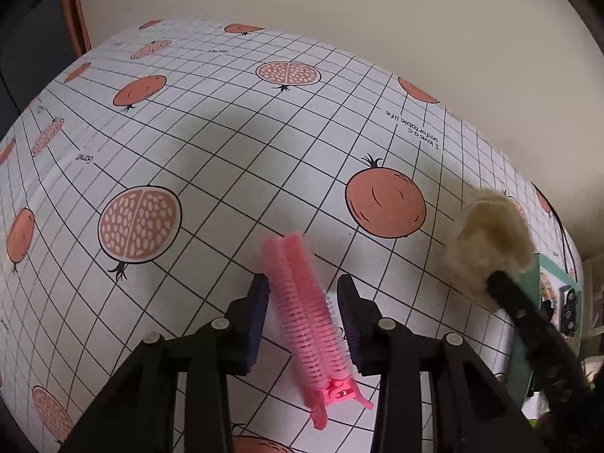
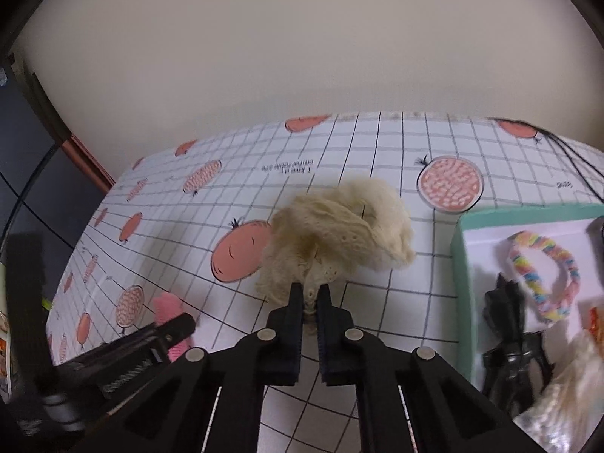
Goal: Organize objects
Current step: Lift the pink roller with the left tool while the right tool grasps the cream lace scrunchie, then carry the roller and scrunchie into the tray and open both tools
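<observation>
The right gripper point(image 2: 310, 294) pinches a cream scrunchie point(image 2: 339, 226) beside a teal box point(image 2: 462, 264) holding a rainbow hair tie point(image 2: 543, 275) and black clip point(image 2: 509, 336), while the left gripper point(image 1: 304, 294) spreads apart around a pink clip point(image 1: 305, 317)

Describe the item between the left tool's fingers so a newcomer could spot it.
On the pomegranate-print grid tablecloth, look between the open black fingers of the left tool. The long pink ribbed plastic hair clip lies there, unlike the fluffy cream fabric scrunchie to its right.

Both wrist views close, angled down — share tablecloth point(image 1: 234, 143), cream scrunchie point(image 2: 339, 226).
</observation>
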